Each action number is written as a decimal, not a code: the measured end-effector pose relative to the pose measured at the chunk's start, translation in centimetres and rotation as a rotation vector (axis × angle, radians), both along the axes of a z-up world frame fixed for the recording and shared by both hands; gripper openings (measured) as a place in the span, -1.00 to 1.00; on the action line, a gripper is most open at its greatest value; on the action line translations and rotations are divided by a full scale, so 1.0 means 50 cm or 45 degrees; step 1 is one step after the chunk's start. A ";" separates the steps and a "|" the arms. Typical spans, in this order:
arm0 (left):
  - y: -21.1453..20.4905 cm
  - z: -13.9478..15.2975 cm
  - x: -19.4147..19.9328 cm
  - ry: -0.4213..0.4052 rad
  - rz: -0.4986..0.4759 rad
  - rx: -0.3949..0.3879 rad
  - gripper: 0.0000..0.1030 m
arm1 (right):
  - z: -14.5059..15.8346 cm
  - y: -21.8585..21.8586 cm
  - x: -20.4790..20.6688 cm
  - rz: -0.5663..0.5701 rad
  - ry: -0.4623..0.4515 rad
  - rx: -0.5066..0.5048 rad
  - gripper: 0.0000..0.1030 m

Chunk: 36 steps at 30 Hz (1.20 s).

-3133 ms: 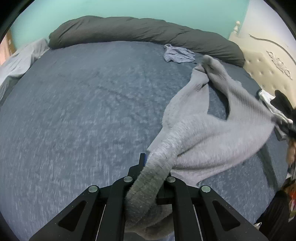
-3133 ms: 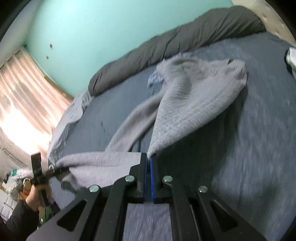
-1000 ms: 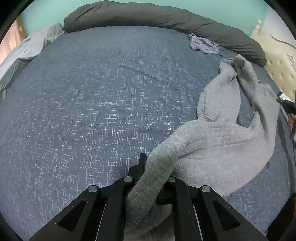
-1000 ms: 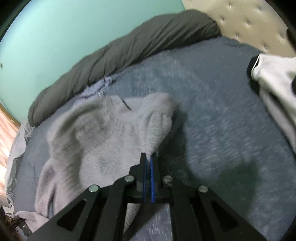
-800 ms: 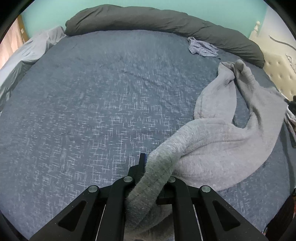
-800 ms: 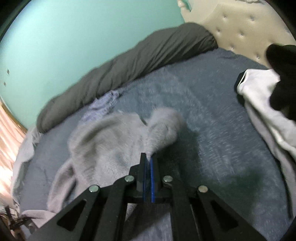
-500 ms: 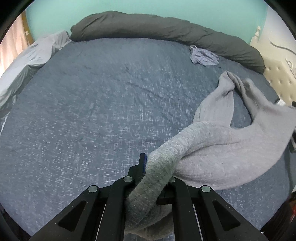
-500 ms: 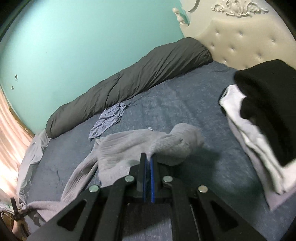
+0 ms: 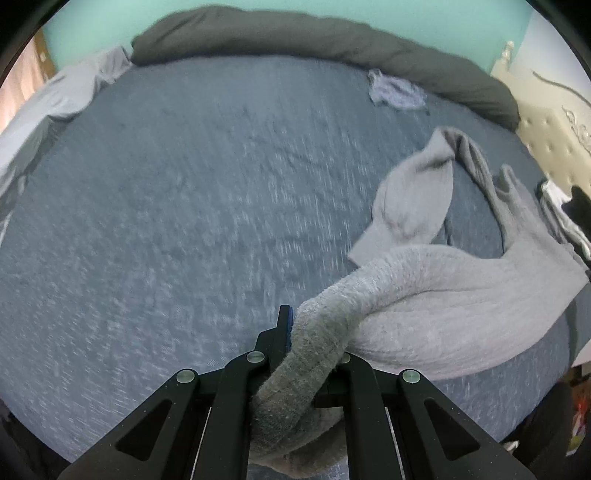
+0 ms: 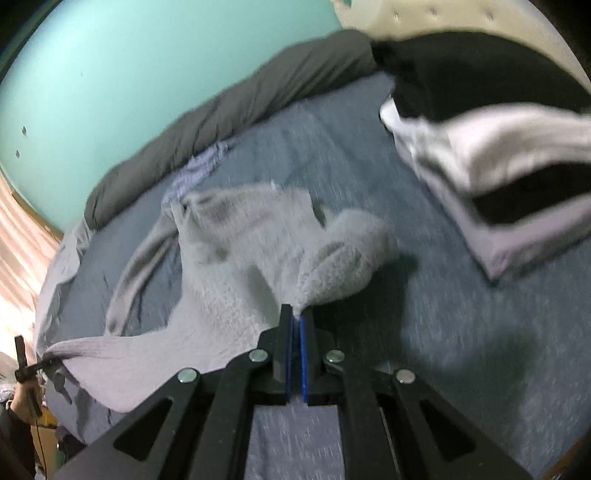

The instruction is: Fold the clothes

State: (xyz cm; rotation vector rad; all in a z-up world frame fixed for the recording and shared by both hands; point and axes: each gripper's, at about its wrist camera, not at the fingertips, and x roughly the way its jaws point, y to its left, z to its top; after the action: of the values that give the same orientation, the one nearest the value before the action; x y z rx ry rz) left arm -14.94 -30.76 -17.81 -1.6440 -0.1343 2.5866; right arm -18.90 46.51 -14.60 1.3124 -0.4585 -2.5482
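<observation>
**Both grippers clamped on the grey sweater over the bed**

Left wrist view: your left gripper [image 9: 299, 332] tilts steeply down toward the blue-grey bedspread [image 9: 166, 221], its jaws closed tight on a thick ribbed band of the grey sweater [image 9: 443, 306]. The fabric bunches through the jaws and runs out to the right across the bed, one sleeve [image 9: 417, 195] lying folded farther back. A small crumpled pale garment [image 9: 395, 90] sits near the dark grey rolled duvet [image 9: 314, 40] at the far edge.

Right wrist view: your right gripper [image 10: 295, 321] angles down less steeply, its blue pads pressed together on a pinch of the sweater [image 10: 240, 258], which spreads leftward over the bedspread [image 10: 443, 332]. At the far left your other hand [image 10: 26, 395] shows with the left gripper [image 10: 48, 360] gripping the sweater's other end. To the right lies a stack of folded clothes [image 10: 498, 166], black and white, just before the tufted headboard [image 10: 406, 11]. The picture is blurred.
</observation>
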 end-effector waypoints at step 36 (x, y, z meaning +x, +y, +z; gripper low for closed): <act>-0.089 -0.069 0.081 -0.091 0.090 0.149 0.32 | -0.040 0.006 0.056 0.067 0.024 0.132 -0.89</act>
State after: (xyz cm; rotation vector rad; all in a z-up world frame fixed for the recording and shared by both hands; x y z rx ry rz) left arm -10.89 -35.21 -21.24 -1.7202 -0.3473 2.5159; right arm -16.12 46.81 -16.58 1.3155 -0.2876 -2.5695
